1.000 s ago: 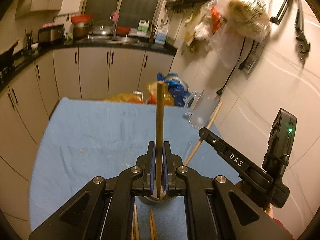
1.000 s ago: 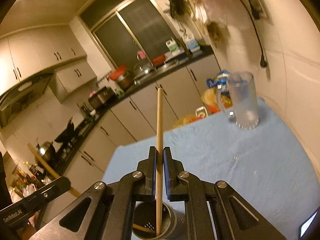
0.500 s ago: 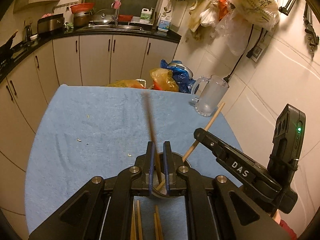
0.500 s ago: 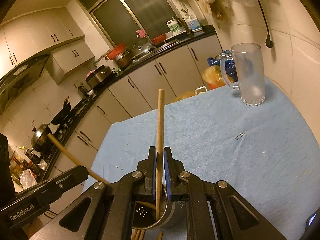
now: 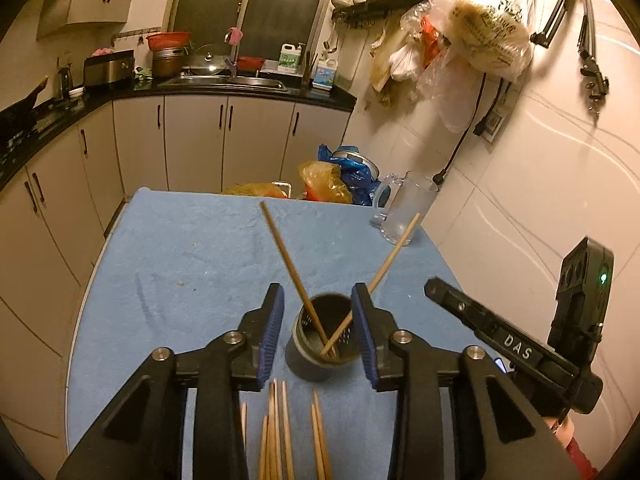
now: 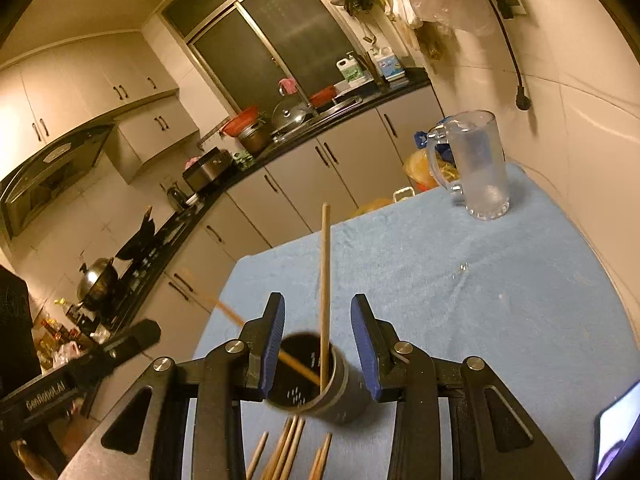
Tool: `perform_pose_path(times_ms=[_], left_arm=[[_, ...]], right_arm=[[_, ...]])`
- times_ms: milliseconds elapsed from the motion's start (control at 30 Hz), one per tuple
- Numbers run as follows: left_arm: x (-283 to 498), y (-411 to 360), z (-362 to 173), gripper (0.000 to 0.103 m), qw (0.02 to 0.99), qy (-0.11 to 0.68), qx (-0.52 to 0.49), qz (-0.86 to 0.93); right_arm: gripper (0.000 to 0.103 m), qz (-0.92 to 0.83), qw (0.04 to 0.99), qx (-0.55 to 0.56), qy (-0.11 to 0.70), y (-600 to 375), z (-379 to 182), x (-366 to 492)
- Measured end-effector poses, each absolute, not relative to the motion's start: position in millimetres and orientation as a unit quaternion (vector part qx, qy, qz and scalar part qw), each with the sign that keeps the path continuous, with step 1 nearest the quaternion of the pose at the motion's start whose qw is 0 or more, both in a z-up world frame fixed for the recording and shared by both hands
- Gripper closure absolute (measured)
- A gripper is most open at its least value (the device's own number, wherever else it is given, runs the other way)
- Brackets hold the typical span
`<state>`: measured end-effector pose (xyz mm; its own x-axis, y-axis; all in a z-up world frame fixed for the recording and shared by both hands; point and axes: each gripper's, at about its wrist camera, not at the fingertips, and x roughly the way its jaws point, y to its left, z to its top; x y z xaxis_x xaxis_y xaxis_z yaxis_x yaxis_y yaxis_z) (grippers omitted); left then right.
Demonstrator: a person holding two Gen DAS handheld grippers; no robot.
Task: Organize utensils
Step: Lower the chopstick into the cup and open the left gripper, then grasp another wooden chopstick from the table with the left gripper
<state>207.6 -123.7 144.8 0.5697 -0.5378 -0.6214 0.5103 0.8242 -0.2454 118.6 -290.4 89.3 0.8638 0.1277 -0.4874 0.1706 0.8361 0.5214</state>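
Observation:
A dark metal utensil holder point(image 5: 310, 354) stands on the blue cloth point(image 5: 192, 264) with two wooden chopsticks in it. One chopstick point(image 5: 282, 250) leans to the left, the other point(image 5: 394, 256) to the right. My left gripper point(image 5: 317, 292) hangs just behind the holder; its jaws are opening and its blue pads touch nothing. In the right wrist view my right gripper point(image 6: 318, 304) is also opening. A chopstick point(image 6: 325, 272) rises free between its pads out of the holder point(image 6: 340, 404). Several loose chopsticks point(image 5: 276, 432) lie on the cloth close to me.
A glass mug point(image 6: 480, 168) stands at the far right corner of the cloth, by the white tiled wall. Plastic bags point(image 5: 340, 184) sit beyond the table's far edge. Kitchen cabinets and a counter run along the left and the back.
Both grippers were shut on upright chopsticks over the holder. Both have let go, the chopsticks now lean in the holder, and both grippers have drawn back.

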Motion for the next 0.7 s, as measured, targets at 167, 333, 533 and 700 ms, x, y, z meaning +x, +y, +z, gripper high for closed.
perform_pose_path(times_ms=[167,333,533,700], left_arm=[[187,-92,126,0.06,0.888,0.366,-0.016,-0.277],[177,-56,88,0.06,0.881,0.404,-0.024,-0.247],[162,-22,32,0.06,0.857,0.456,-0.044,-0.236],[155,-14,-5,0.06,0.84,0.49,-0.043,-0.229]], right_arm=[[0.065,0.016,0.914,0.279,0.293,-267,71,95],[0.07,0.044,0.897,0.275,0.344,-241,35,82],[0.081,0.06,0.875,0.279,0.391,-222,-6,72],[0.09,0.057,0.857,0.29,0.422,-217,-32,73]])
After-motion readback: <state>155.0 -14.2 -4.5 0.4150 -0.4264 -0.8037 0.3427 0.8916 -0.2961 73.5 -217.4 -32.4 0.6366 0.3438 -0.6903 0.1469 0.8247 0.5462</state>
